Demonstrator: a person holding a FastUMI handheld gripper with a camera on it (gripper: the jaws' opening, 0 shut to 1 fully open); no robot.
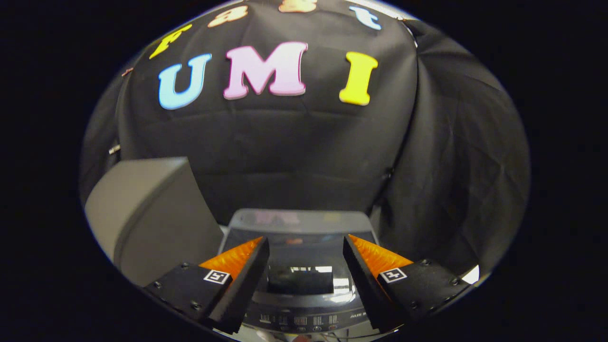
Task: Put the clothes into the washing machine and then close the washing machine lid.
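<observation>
My gripper (306, 239) is open, with a wide gap and nothing held between its fingers. It hovers above a small grey top-loading washing machine (297, 221), which shows in the gap and just beyond the fingertips. The machine's glossy dark lid (300, 280) appears to lie flat on top, with room lights reflecting in it. The control panel (304, 319), with a row of small buttons, runs along the machine's nearest edge, below the fingers.
A large grey rounded box-like object (152, 213) stands left of the machine, close beside the left finger. Black booth cloth (294, 156) hangs right behind the machine and folds around on the right (456, 180).
</observation>
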